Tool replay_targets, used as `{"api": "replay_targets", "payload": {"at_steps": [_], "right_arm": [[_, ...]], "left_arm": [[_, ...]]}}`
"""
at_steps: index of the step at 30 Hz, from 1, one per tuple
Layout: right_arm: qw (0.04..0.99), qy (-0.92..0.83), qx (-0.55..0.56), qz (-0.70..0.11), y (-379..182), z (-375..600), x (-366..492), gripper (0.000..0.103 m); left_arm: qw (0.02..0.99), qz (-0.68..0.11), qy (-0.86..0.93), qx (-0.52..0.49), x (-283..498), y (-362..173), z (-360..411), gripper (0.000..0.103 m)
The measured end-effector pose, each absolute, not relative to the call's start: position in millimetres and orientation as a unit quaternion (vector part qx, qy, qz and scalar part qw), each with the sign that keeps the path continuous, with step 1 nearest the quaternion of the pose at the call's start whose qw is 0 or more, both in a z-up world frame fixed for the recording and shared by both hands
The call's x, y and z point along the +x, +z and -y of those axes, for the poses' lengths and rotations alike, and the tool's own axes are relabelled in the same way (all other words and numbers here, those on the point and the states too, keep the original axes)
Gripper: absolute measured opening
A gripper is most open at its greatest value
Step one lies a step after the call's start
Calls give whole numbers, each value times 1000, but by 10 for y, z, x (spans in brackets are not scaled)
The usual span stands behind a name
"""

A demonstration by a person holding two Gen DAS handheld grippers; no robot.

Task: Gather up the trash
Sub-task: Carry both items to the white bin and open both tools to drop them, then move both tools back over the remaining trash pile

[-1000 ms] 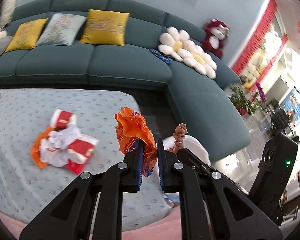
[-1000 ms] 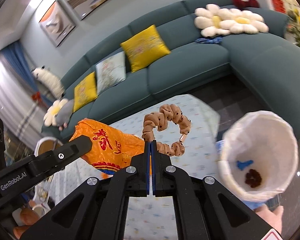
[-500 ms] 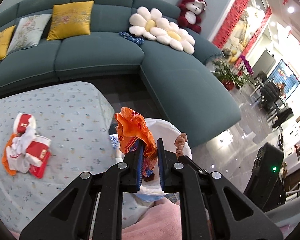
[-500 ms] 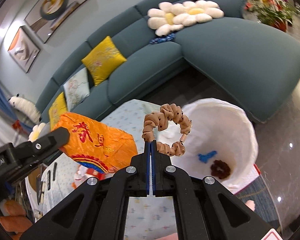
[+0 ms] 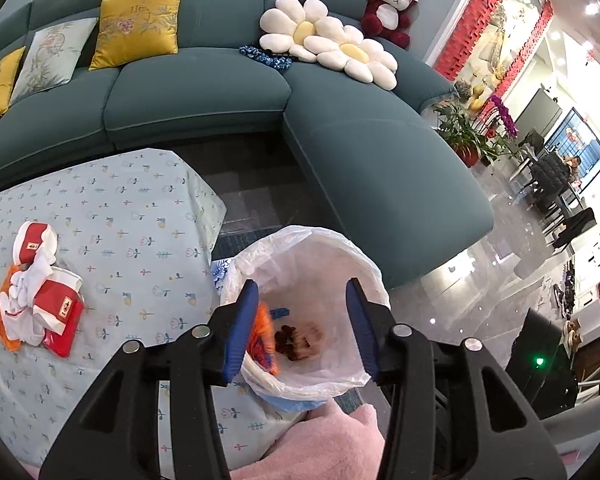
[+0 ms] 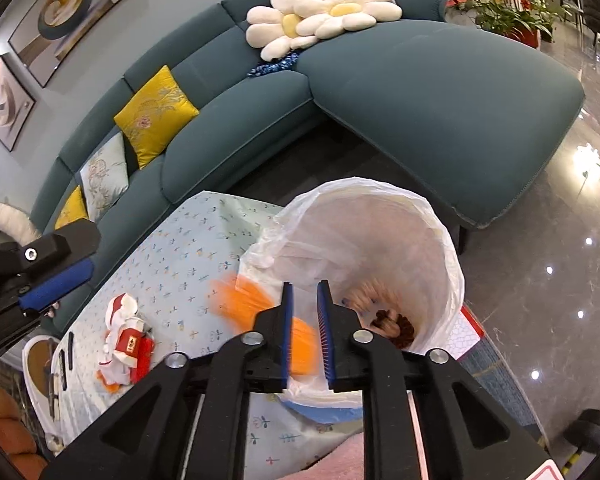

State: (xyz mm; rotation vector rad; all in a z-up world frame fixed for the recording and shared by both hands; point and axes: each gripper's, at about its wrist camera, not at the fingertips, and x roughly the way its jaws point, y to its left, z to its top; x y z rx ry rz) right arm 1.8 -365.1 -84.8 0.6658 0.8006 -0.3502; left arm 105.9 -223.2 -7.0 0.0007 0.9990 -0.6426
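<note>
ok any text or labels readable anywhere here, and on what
Nothing reads clearly.
Red packets on the table: a small gold label with dark characters, too small to read.
Red packet, right wrist view: a gold mark, blurred.
Orange wrapper dropping into the bin: motion-blurred, no print legible.
Red wall hangings: no legible characters.

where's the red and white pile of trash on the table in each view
Left wrist: the red and white trash pile lies at the far left, on the floral tablecloth, left of the open left gripper.
Right wrist: the same pile sits lower left, left of the open right gripper.
Shared landmark: the white-lined bin, beside the table's corner in both views.
</note>
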Motion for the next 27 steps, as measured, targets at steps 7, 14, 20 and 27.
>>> {"api": "replay_targets", "payload": {"at_steps": [7, 14, 20, 27], "right_arm": [[856, -160, 309, -383, -807, 3532, 47, 29], [868, -136, 286, -382, -658, 3232, 152, 36], [876, -110, 267, -386, -560, 2902, 249, 36], [882, -84, 243, -394, -469, 2546, 369, 37]], "left_arm": [[832, -475, -284, -10, 1073, -100, 2012, 48], [841, -475, -257, -29, 1134, -103, 1637, 50], [847, -477, -230, -52, 1186, -116, 1239, 50], [854, -473, -206, -72, 1230, -104, 869, 51]]}}
